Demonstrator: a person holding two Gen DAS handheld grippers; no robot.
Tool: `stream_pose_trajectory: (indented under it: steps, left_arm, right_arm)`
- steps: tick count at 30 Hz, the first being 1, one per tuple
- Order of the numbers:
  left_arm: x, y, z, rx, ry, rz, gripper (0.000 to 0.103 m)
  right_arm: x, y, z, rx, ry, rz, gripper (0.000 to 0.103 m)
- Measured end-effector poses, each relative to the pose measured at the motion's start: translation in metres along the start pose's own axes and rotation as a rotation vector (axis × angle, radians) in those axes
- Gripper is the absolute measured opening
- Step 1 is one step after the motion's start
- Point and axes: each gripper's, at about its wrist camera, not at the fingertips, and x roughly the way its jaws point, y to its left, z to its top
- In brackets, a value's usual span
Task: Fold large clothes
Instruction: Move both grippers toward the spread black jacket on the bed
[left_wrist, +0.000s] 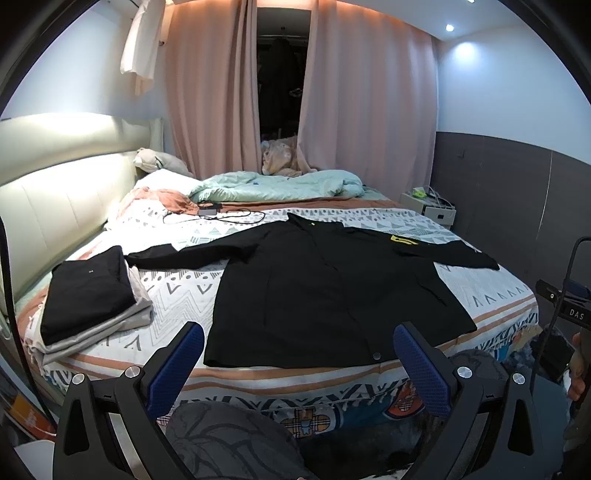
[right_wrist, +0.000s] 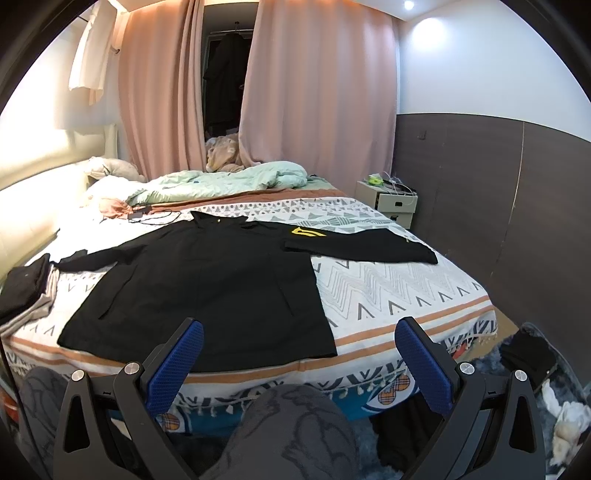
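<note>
Black shirt (left_wrist: 332, 284): lay flat on the bed (left_wrist: 177, 291), sleeves out.
Left claw (left_wrist: 298, 345): spread, empty, short of the hem.
Right claw (right_wrist: 299, 343): spread, empty.
Best move: I judged pinching both sleeves evenly.

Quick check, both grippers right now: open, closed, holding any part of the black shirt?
Left gripper: open, empty, short of the black shirt.
Right gripper: open, empty, above the shirt's near hem.

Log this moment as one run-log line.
stage: pre-fold | black jacket: flat on bed, sleeves spread | left gripper: open, empty | right gripper: open, empty | folded stack: at left
</note>
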Motion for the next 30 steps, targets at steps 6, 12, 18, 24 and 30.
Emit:
stream_pose_trajectory:
  steps: [6,12,18,24,30]
  left_arm:
    - [-0.002,0.0,0.001,0.003,0.004,-0.011,0.103]
    - [-0.006,-0.004,0.004,0.027,-0.01,-0.018,0.103]
    - [-0.009,-0.007,0.008,0.046,0.011,-0.009,0.103]
    - [-0.012,-0.009,0.011,0.046,-0.015,-0.003,0.103]
    - [-0.009,-0.01,0.014,0.059,-0.028,0.004,0.103]
  right_arm:
    - [-0.001,0.001,0.002,0.0,0.002,-0.001,0.103]
    - [-0.001,0.004,0.007,0.005,0.001,0.018,0.103]
    - [-0.002,0.007,0.011,-0.002,-0.017,0.044,0.103]
    - [0.0,0.003,0.013,0.015,-0.021,0.069,0.103]
    - [0.006,-0.002,0.016,0.032,-0.014,0.074,0.103]
